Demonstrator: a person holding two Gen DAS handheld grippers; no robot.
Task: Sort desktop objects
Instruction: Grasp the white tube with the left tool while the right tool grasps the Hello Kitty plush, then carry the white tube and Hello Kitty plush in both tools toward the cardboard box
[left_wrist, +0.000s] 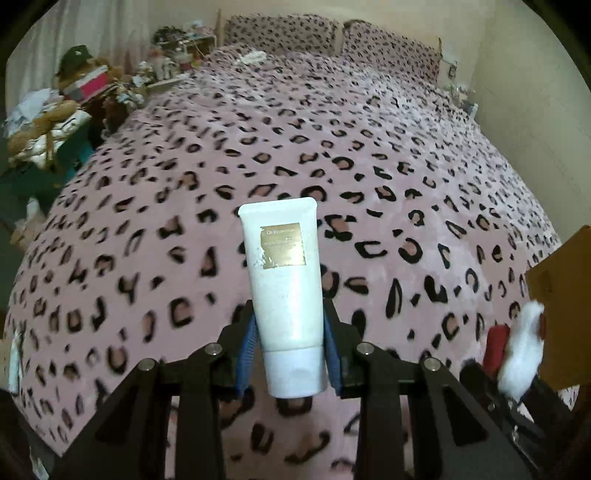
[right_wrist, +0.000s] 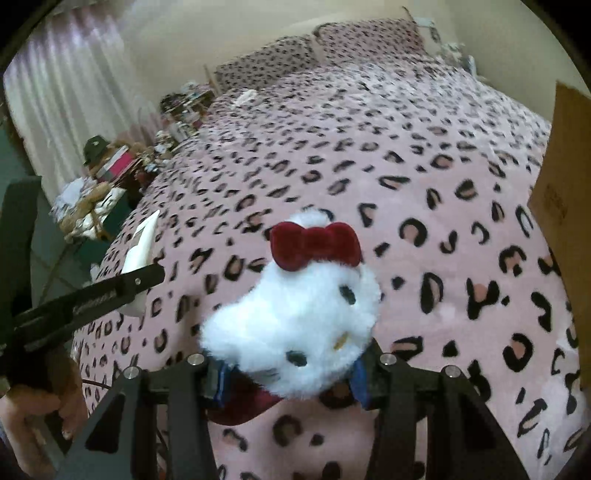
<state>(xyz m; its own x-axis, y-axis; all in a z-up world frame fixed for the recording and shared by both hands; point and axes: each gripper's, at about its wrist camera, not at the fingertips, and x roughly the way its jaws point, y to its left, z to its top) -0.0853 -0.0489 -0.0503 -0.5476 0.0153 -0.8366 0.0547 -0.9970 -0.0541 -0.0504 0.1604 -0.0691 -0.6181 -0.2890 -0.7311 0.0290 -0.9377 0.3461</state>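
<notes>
The bed (left_wrist: 332, 155) with its pink leopard-print cover serves as the landmark: nearly all of its top lies bare, a broad open stretch running from the near edge up to two pillows (left_wrist: 332, 35) in the same print at the head. Along the bed's left edge stands a crowded side table (left_wrist: 55, 122) piled with soft toys and boxes; further up that same edge sits more clutter, too small to sort out. At the bed's right edge a single brown cardboard box (right_wrist: 565, 221) rises, its flap overhanging the cover, and a wall closes in behind it. Above the bed's near part the left gripper (left_wrist: 291, 332) is clenched on one white tube (left_wrist: 284, 280) — blue pads pressing its lower body just above the cap, the crimped end pointing up toward the pillows, a worn gold label on its front. The tube hangs clear of the cover. To its right, nearer the box, the right gripper (right_wrist: 288, 373) grasps one white plush cat head (right_wrist: 295, 321) with a single dark red bow (right_wrist: 314, 245); the blue pads sink into the fur on both sides, and a dark red piece of fabric shows beneath it. The plush, too, is held off the cover. In the right wrist view a person's hand (right_wrist: 33, 424) grips the left tool's handle off the bed's left edge.
</notes>
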